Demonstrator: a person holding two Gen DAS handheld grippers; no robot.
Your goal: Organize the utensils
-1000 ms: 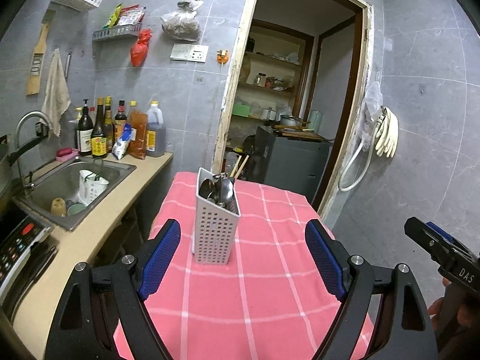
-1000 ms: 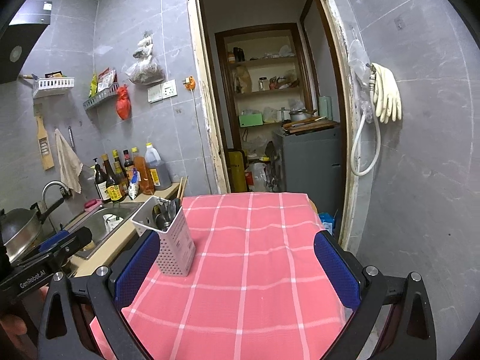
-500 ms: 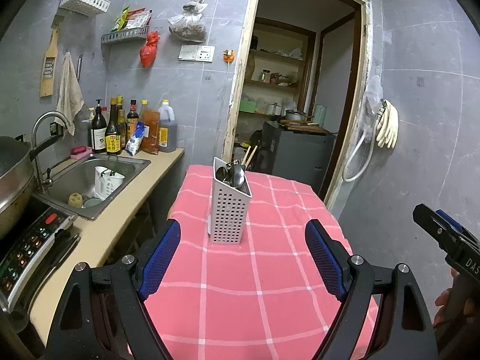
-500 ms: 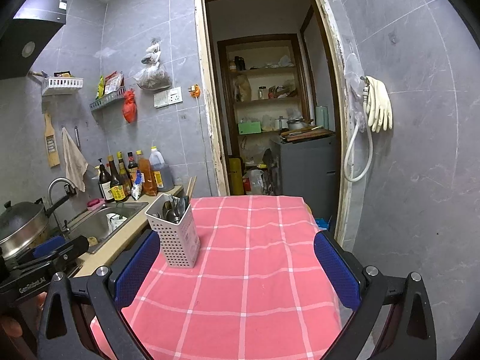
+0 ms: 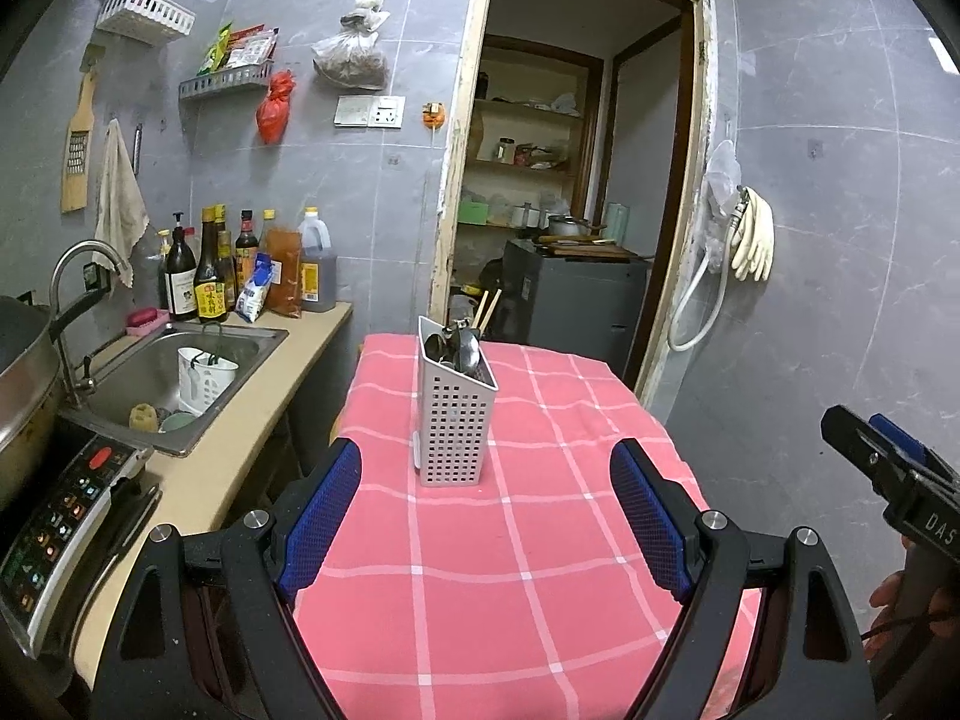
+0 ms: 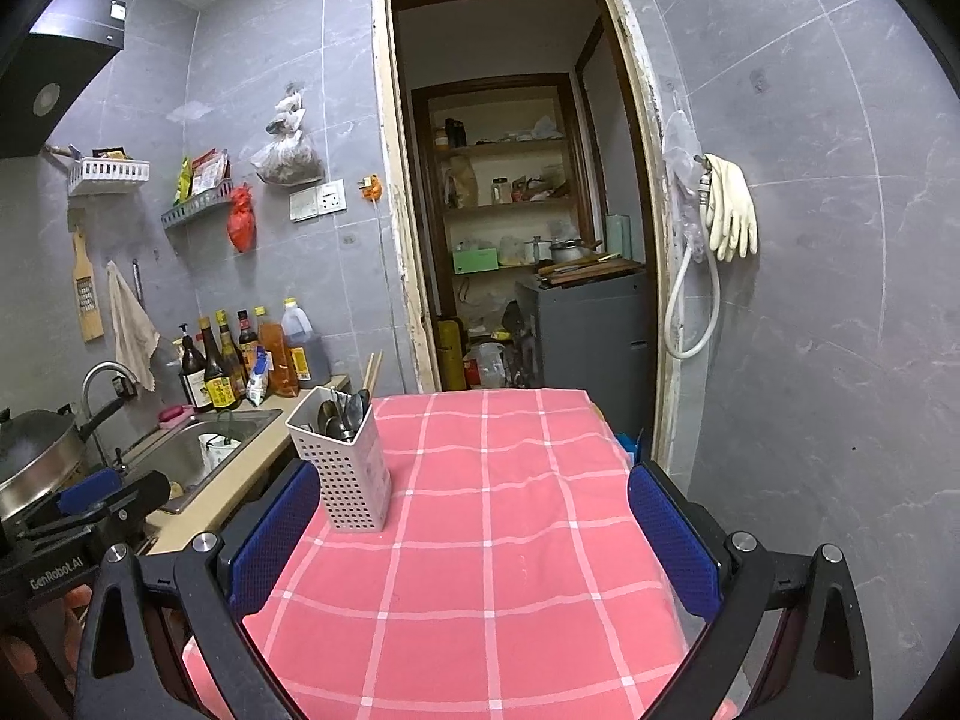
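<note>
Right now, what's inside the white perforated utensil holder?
Metal spoons stand in the utensil holder, bowls up, with chopsticks poking out behind. Its walls hide the handles and anything lower.

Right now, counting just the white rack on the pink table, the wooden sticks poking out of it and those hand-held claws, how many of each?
White utensil rack: 1
Wooden chopsticks: 2
Hand-held grippers: 2, the left gripper and the right gripper, both open
Total: 5
</note>
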